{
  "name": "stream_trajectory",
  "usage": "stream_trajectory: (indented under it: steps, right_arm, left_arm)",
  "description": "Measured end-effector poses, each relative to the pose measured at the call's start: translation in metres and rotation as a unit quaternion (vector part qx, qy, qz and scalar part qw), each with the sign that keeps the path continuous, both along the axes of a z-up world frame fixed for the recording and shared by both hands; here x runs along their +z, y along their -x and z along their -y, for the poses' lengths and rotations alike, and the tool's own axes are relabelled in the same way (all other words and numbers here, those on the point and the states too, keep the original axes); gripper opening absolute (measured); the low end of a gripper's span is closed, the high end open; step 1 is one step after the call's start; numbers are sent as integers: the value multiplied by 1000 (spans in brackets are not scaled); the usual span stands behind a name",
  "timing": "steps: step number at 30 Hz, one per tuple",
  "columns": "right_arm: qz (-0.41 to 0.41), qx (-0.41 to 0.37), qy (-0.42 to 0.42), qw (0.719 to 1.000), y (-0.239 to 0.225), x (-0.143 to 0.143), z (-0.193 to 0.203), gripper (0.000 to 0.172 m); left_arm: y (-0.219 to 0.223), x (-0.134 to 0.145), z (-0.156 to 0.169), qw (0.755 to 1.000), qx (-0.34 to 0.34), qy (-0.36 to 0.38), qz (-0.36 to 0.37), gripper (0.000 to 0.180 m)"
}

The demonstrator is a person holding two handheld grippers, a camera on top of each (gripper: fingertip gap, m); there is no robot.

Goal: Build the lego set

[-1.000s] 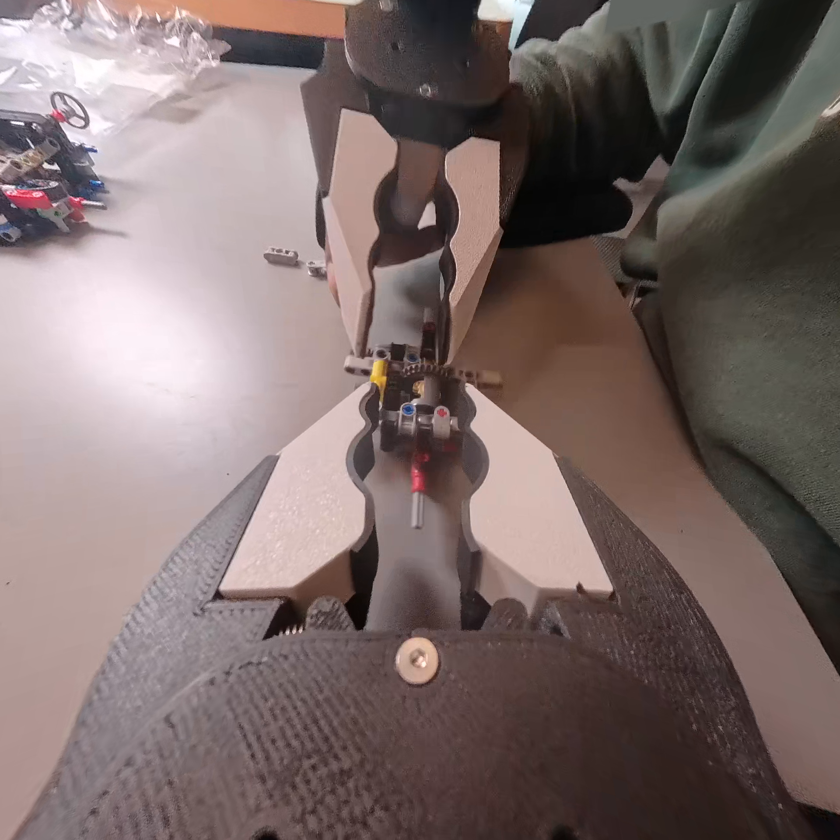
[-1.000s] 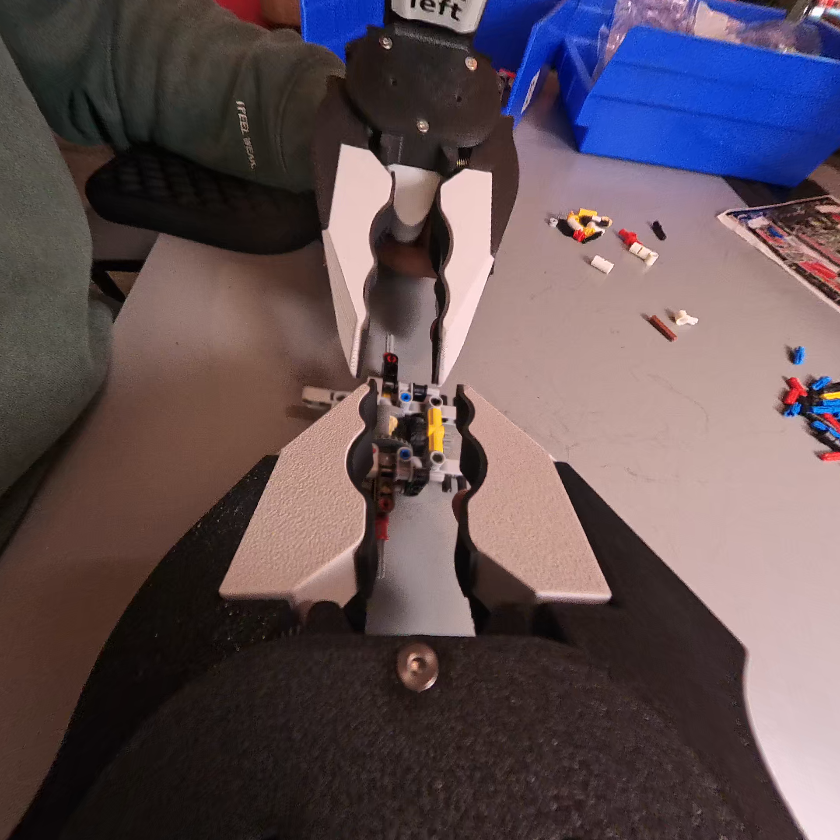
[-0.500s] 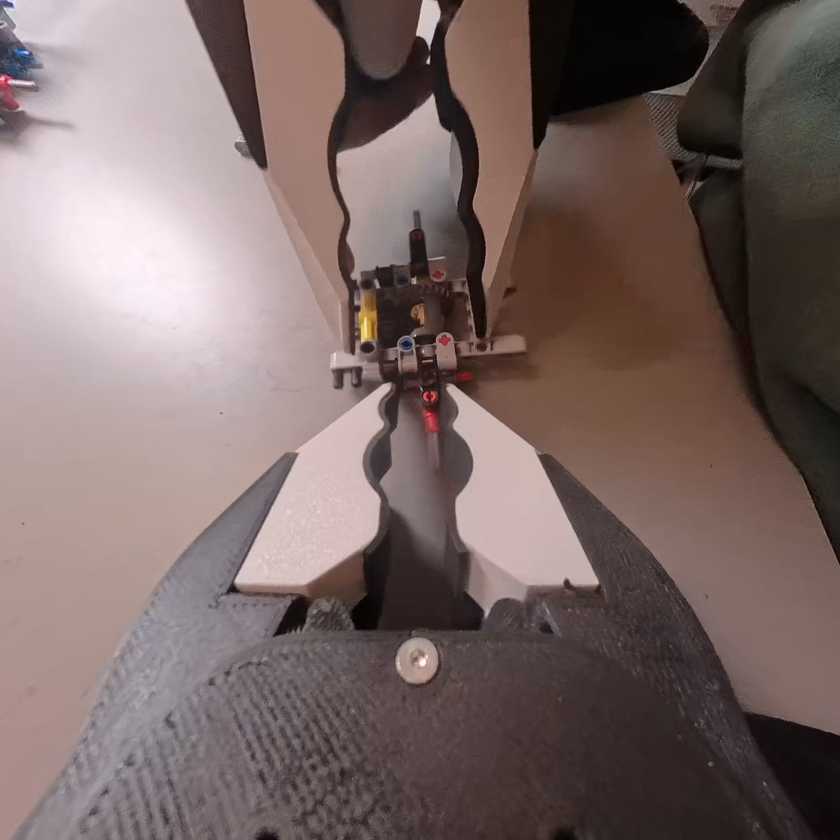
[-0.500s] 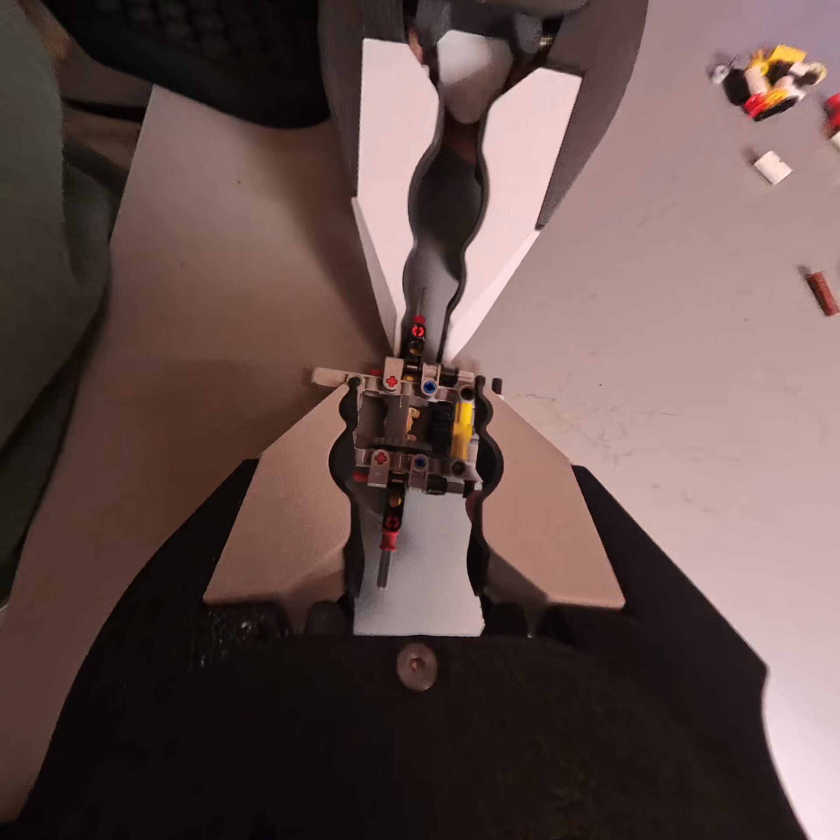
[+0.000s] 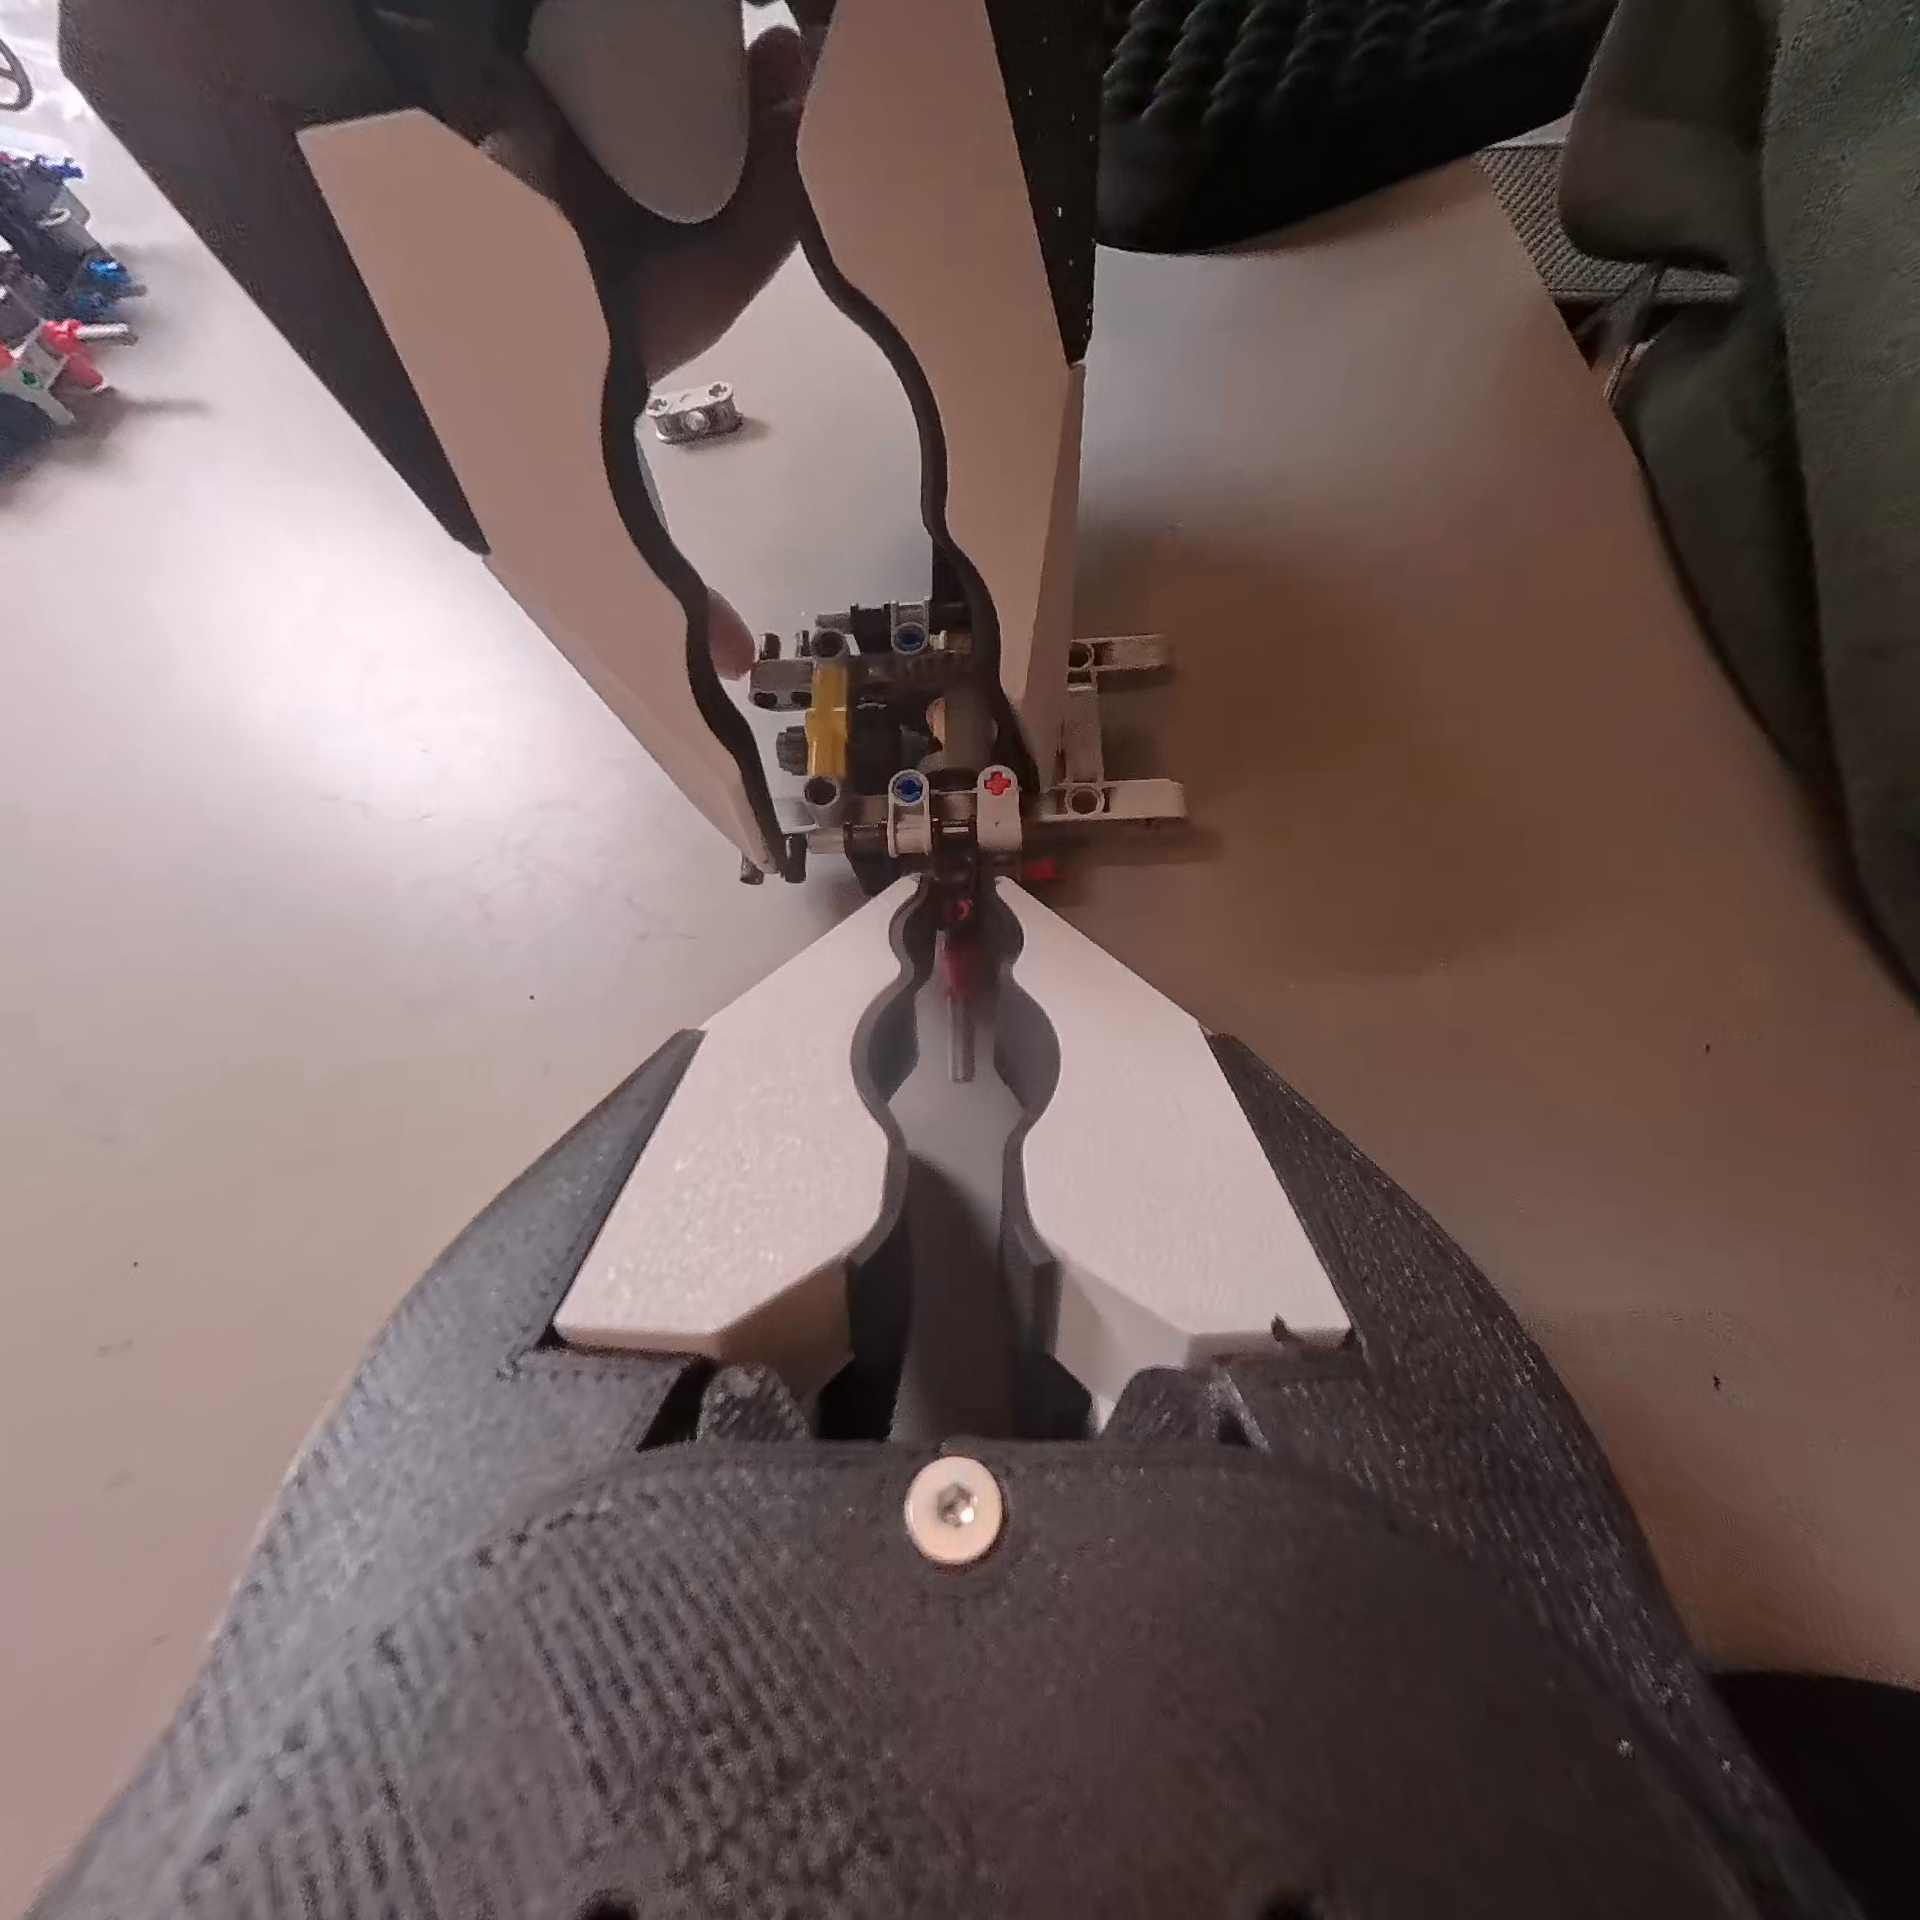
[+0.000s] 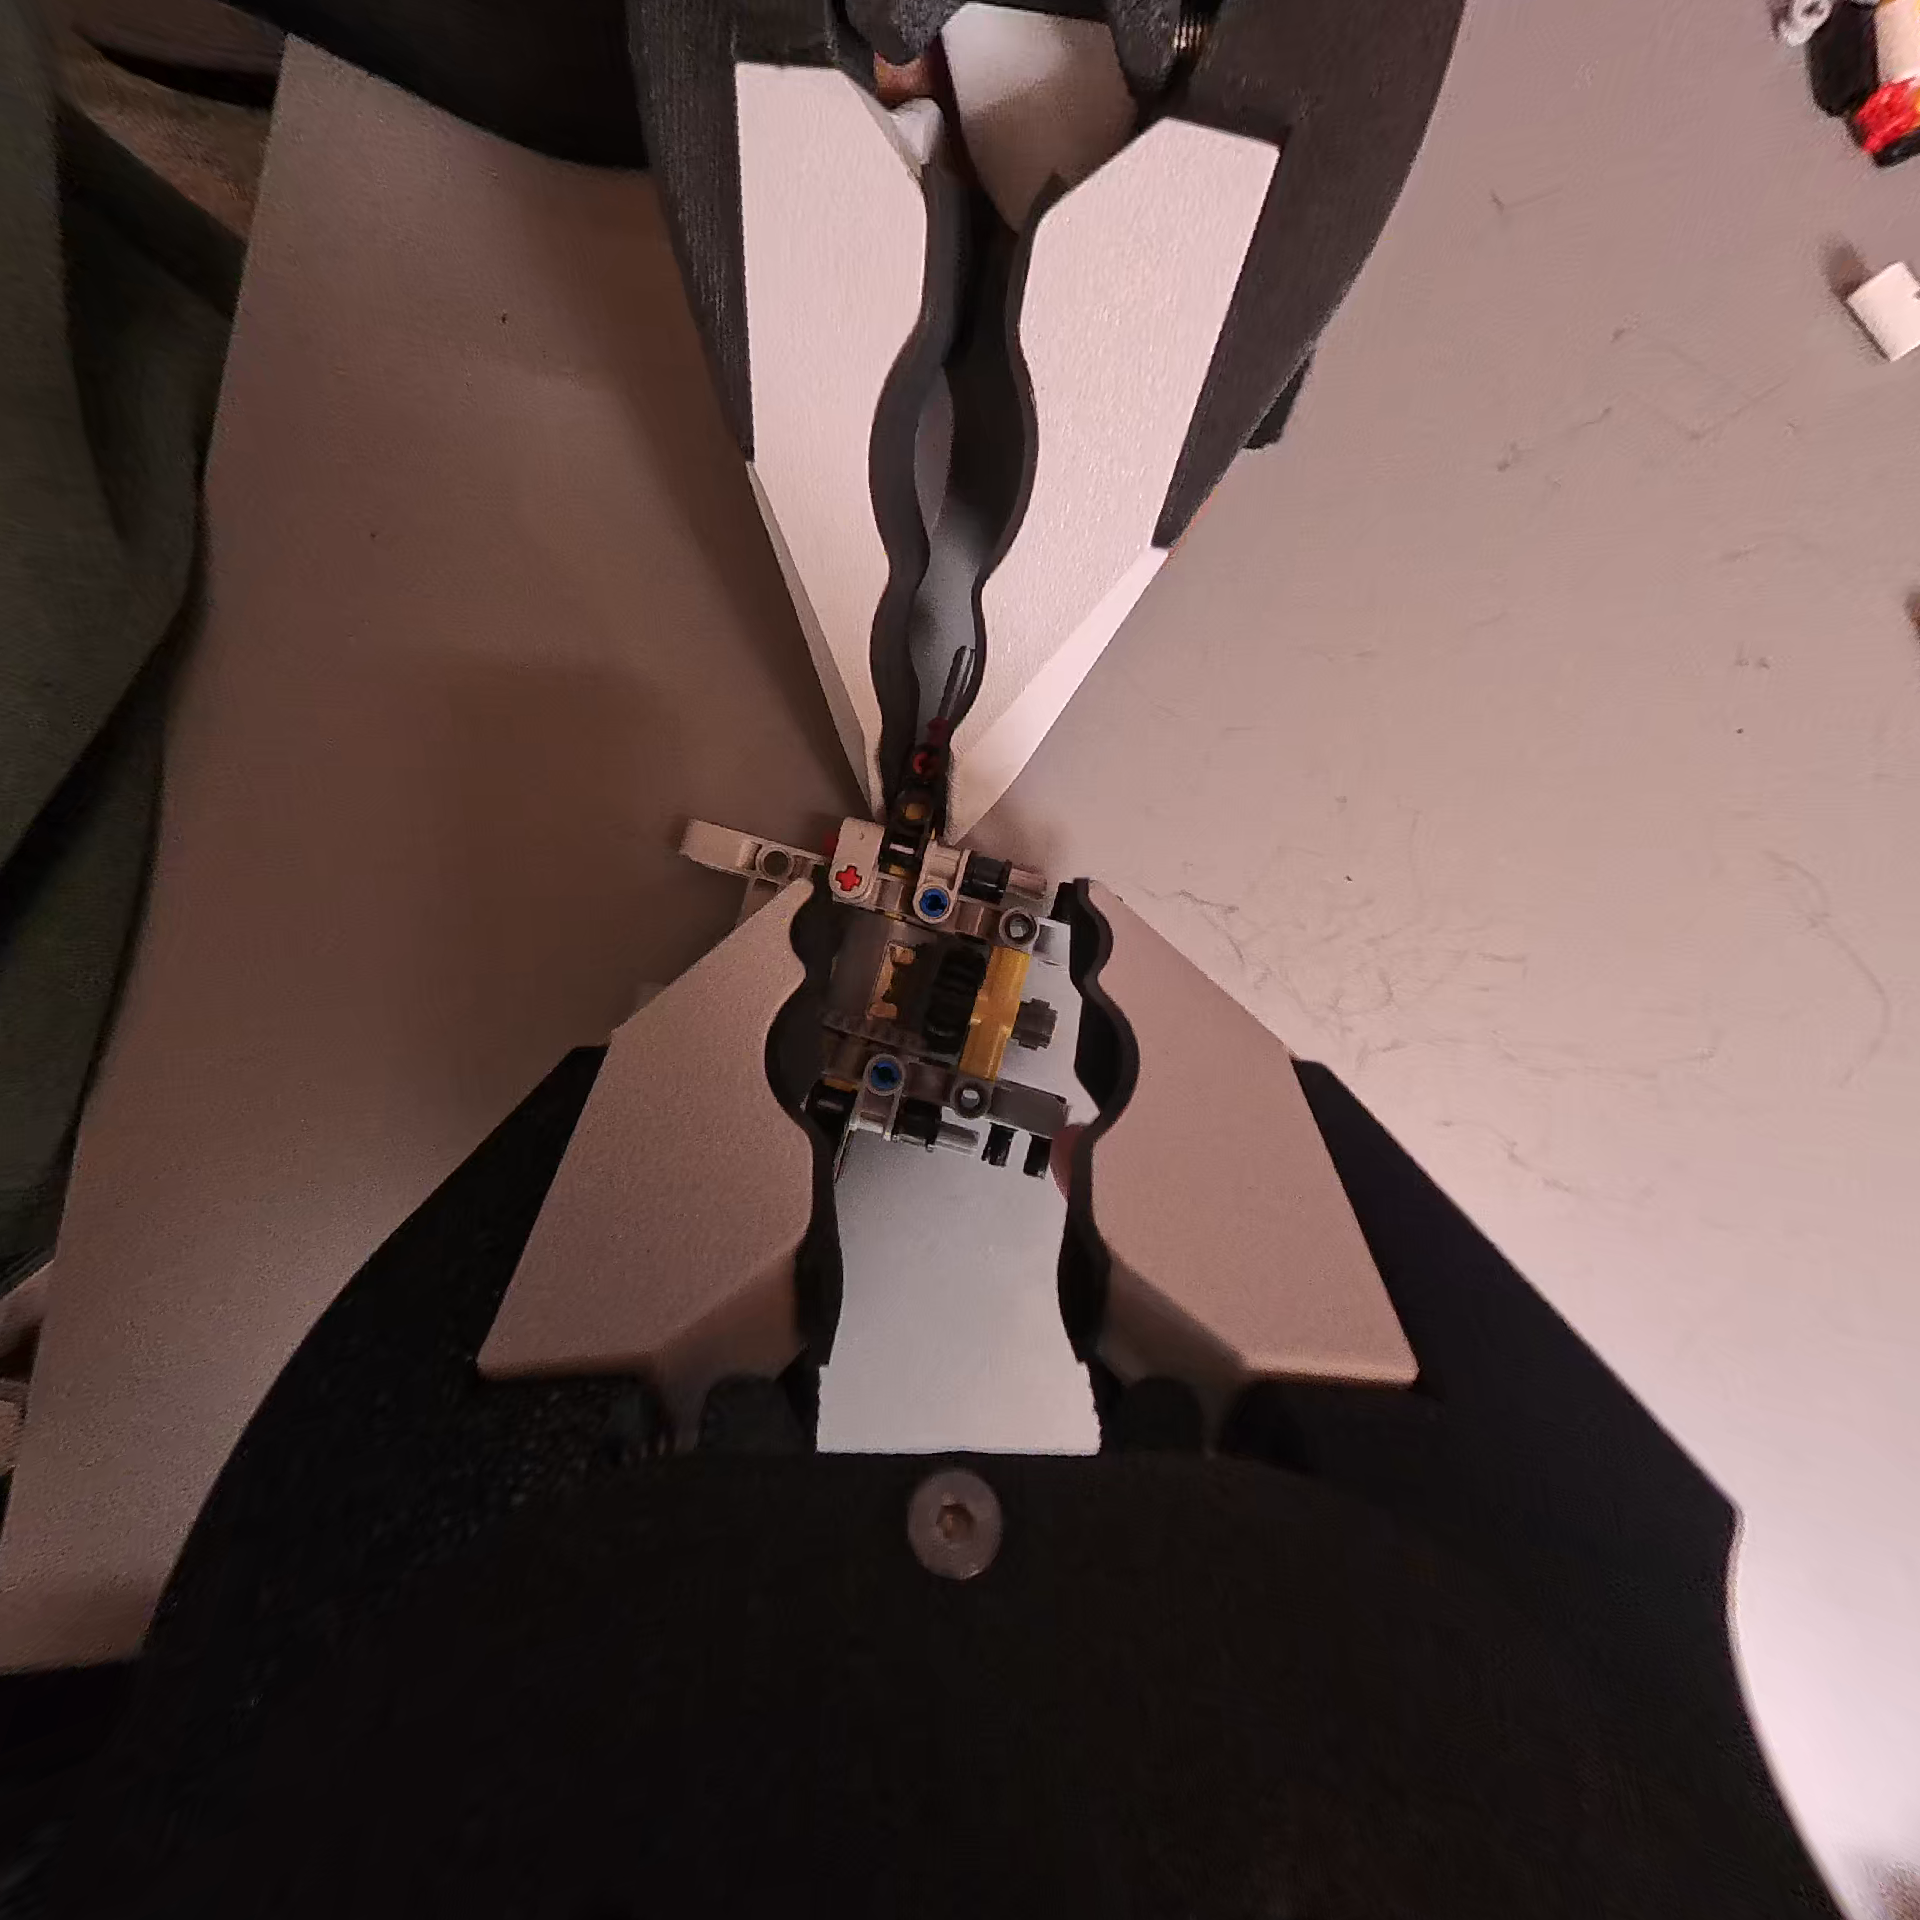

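Grey building-brick gear assembly [image 6: 940,997] with a yellow block lies on the pale table [image 6: 1455,831], its frame between the right gripper [image 6: 940,935]'s wide fingers, left side touching, while at twelve o'clock the left gripper [image 5: 961,914] pinches its red-tipped axle [image 5: 958,987].

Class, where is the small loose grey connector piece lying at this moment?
In the left wrist view, the grey connector piece lies alone on the table, upper centre-left, seen between the right tongs' fingers, beyond the brick assembly.
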State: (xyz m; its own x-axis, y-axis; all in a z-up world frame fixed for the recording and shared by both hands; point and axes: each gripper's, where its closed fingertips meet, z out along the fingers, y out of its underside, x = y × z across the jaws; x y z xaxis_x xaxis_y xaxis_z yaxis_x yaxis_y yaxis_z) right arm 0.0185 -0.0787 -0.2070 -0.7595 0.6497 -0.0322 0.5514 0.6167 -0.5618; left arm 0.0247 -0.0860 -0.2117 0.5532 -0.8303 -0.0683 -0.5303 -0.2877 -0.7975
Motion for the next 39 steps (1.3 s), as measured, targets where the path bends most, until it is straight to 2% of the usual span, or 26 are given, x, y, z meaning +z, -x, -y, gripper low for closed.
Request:
stream_trajectory:
  steps: [10,12,24,32,39]
  right_arm:
    - [-9,-25,-30,999,-4,1,-1,39]
    - [1,-23,-25,999,-7,0,2,43]
    - [1,-24,3,1000,-8,1,1,38]
    - [11,-52,33,998,-6,1,2,39]
    - [-4,-36,21,999,-7,0,3,39]
  left_arm:
    - [-2,0,-2,1000,19,18,12,6]
    - [-4,0,-1,1000,13,15,10,6]
    - [-6,0,1,1000,7,17,11,6]
    - [-7,0,1,1000,8,23,15,6]
    - [-8,0,2,1000,4,23,15,6]
